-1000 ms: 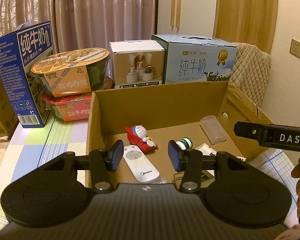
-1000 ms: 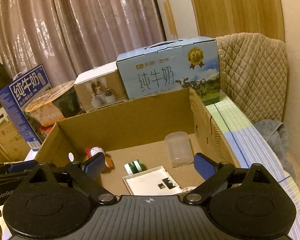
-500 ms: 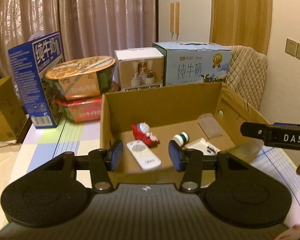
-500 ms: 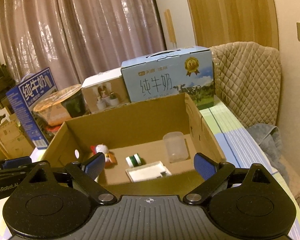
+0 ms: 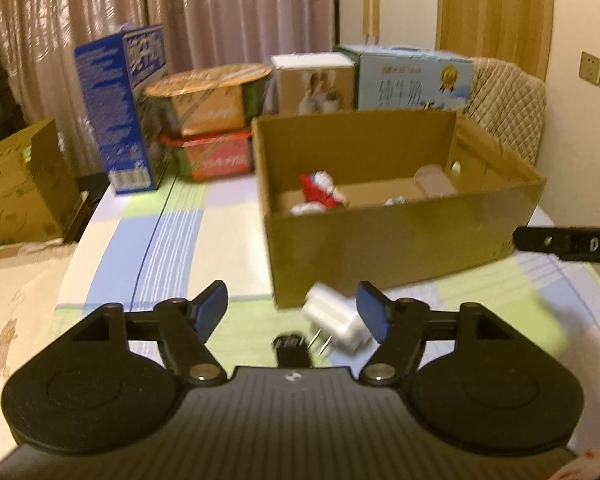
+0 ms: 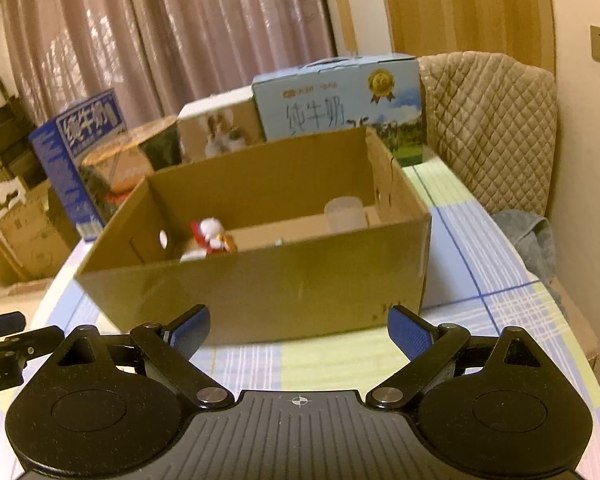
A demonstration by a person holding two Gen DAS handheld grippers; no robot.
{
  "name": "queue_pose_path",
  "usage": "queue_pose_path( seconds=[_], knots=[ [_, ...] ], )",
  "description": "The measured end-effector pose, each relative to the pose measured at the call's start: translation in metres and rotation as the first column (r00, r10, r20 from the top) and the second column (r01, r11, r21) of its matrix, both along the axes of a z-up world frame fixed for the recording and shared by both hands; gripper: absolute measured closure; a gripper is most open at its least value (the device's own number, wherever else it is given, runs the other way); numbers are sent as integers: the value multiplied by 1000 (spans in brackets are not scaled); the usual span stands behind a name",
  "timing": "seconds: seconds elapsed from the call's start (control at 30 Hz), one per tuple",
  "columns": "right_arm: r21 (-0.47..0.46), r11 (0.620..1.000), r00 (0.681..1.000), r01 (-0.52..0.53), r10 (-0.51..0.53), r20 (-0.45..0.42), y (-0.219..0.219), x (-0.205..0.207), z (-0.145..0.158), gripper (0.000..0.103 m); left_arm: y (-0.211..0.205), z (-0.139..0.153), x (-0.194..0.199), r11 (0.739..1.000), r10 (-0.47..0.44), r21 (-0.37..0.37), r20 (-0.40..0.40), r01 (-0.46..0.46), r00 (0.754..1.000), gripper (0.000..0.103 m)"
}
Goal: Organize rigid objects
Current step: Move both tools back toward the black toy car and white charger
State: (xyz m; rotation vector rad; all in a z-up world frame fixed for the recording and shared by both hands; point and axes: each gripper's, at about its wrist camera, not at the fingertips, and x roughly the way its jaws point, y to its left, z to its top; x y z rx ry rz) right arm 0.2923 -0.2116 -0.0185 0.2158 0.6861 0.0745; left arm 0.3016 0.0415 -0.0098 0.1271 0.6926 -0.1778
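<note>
An open cardboard box [image 5: 400,236] stands on the checked tablecloth, also in the right wrist view [image 6: 260,288]. Inside lie a red-and-white toy figure [image 5: 320,192], a translucent cup [image 5: 436,180] and something white beside the toy. On the cloth in front of the box lies a white plug charger [image 5: 334,318], prongs toward me, with a small black object [image 5: 290,346] next to it. My left gripper [image 5: 293,314] is opening, and the charger lies between its fingers near the right pad, not pinched. My right gripper [image 6: 300,334] stands wide open over bare cloth before the box, where the toy [image 6: 210,236] and cup [image 6: 346,214] show.
Behind the box stand a blue milk carton [image 5: 120,116], two stacked noodle bowls [image 5: 208,120], a white gift box [image 5: 312,84] and a light-blue milk case [image 5: 412,76]. A quilted chair back [image 6: 488,128] and grey cloth [image 6: 532,240] are right; brown cartons [image 5: 20,192] are left.
Both grippers have drawn back from above the box to the cloth in front of it. The left jaws have widened. The charger and the black object have come into view.
</note>
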Motion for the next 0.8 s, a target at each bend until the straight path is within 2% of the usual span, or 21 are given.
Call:
queue_pose_path(
  seconds=[0.23, 0.53, 0.8],
  knots=[
    [-22, 1000, 999, -21, 20, -37, 4, -9, -7, 10, 20, -17, -22, 1000, 25, 8, -36, -25, 999, 17],
    [-35, 998, 997, -50, 48, -53, 14, -4, -12, 10, 25, -22, -21, 999, 36, 20, -30, -36, 999, 1],
    [-22, 997, 995, -68, 66, -72, 14, -1, -18, 10, 29, -27, -12, 998, 50, 37, -49, -48, 998, 1]
  ],
)
